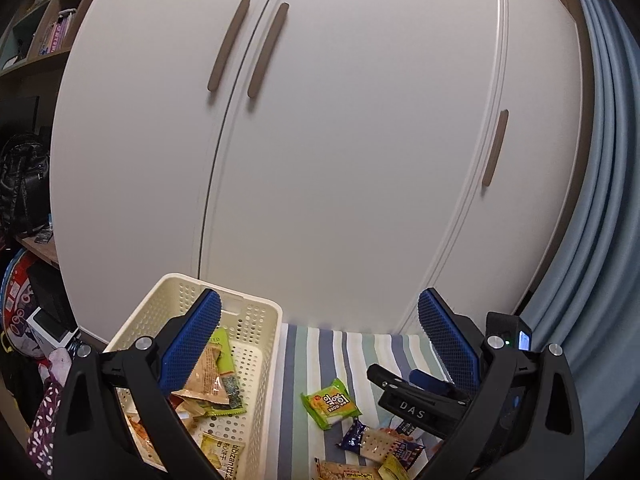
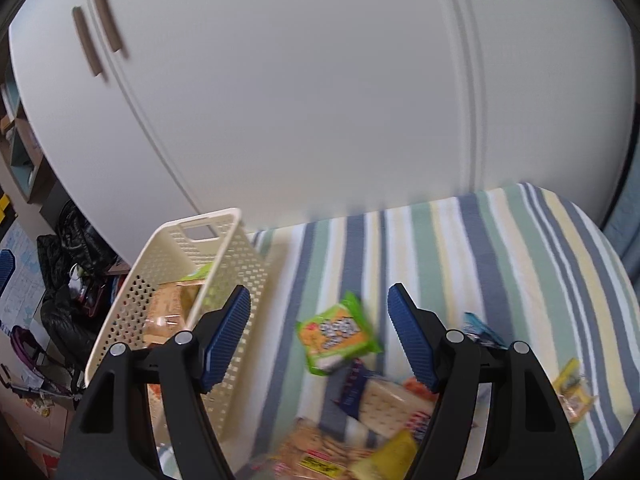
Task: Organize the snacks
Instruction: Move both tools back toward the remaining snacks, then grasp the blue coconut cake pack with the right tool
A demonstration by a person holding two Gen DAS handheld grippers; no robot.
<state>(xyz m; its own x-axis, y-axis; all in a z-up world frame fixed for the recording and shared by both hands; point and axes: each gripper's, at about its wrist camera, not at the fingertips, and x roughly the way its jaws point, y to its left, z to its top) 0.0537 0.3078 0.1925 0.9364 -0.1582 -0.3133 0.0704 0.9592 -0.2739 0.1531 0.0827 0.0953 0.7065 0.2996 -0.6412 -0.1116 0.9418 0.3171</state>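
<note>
Cream perforated plastic forms the basket (image 2: 224,280), which we take as our landmark; it stands at the left edge of the striped cloth (image 2: 460,248) and already holds several packets. To the right of the basket, well clear of its wall, lies the green-and-orange snack pack (image 2: 338,334), flat on the cloth. Just nearer to us than that pack sits a loose heap: a cracker packet (image 2: 384,400), a yellow packet (image 2: 390,456) and a biscuit pack (image 2: 316,448), overlapping one another. Farther right of the basket, a small yellow packet (image 2: 574,388) lies alone. The right gripper (image 2: 320,328) hangs above the green-and-orange pack with its jaws spread wide and nothing between them. The left gripper (image 1: 320,344) is likewise spread and empty, its left finger over the basket interior. We judge the step in hand to be picking the green-and-orange pack. We recommend lowering the right gripper so one pad passes each side of the pack, closing across its short width, and avoiding the heap beside it. Foil packs slide and crumple, so we close firmly. We then lift clear of the basket rim before carrying the pack over and releasing it inside.
</note>
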